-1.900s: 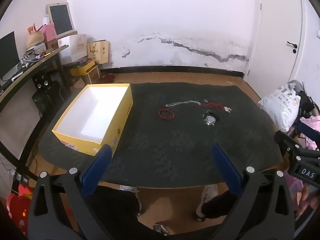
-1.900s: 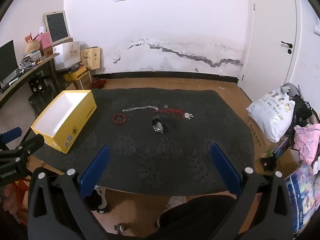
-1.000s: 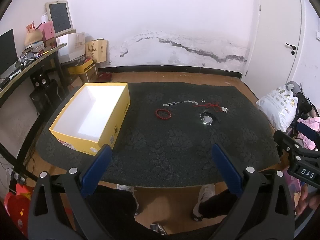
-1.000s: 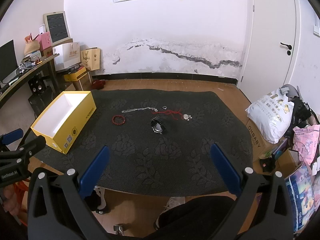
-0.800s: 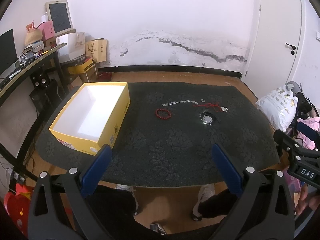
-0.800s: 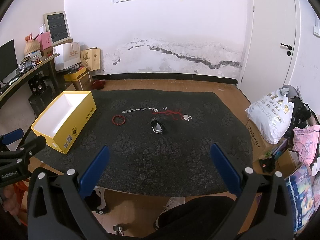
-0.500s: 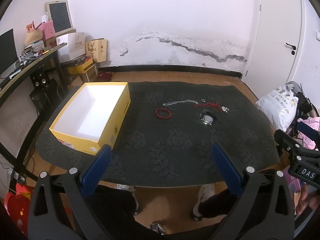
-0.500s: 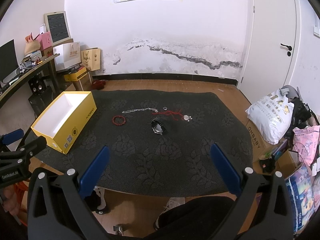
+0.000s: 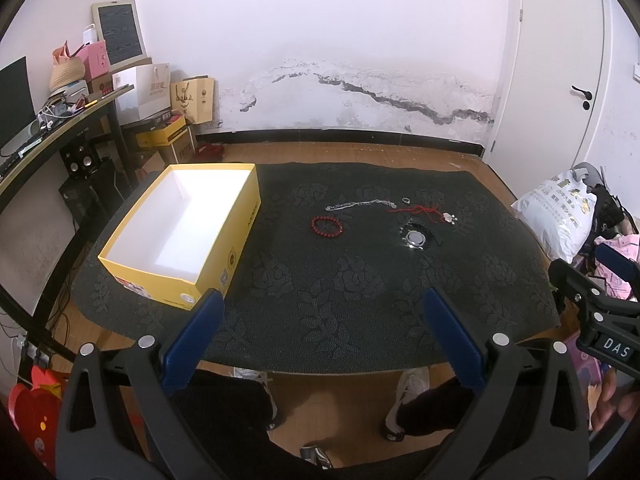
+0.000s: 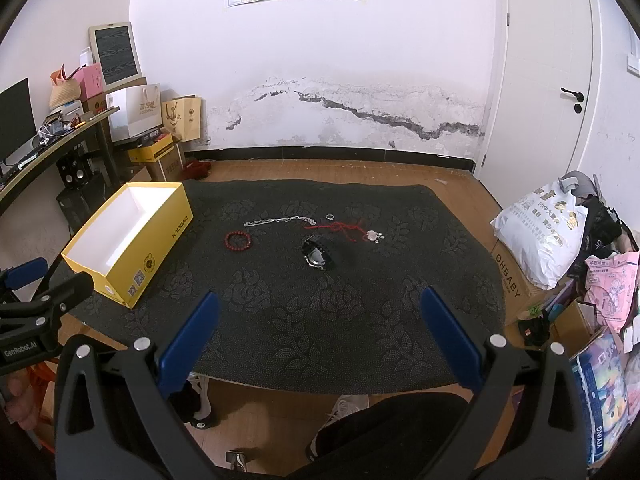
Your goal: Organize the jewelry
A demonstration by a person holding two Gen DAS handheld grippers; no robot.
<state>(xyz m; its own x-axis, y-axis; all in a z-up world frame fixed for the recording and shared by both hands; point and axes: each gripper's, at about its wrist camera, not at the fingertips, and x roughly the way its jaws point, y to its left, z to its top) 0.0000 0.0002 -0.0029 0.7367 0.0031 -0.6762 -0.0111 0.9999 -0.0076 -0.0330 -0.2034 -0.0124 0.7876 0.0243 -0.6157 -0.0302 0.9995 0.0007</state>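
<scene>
An open yellow box (image 9: 240,216) (image 10: 168,226) with a white inside stands on the left of a dark floral table cover (image 9: 320,280). Right of it lie a red bead bracelet (image 9: 327,227) (image 10: 238,240), a silver chain (image 9: 354,205) (image 10: 276,221), a small ring (image 9: 405,200) (image 10: 329,217), a red cord with a pendant (image 9: 424,211) (image 10: 352,228) and a black watch (image 9: 416,237) (image 10: 318,256). My left gripper (image 9: 320,316) and right gripper (image 10: 318,312) are open and empty, held back above the table's near edge.
A desk (image 9: 52,128) with clutter and boxes stands at the left. A white sack (image 9: 556,216) and bags sit on the floor at the right. A white door (image 10: 568,80) is at the far right. The person's legs and shoes (image 9: 408,380) show under the near edge.
Both grippers have drawn back slightly from the table and now hold nearly still. The jewelry and the box have not moved.
</scene>
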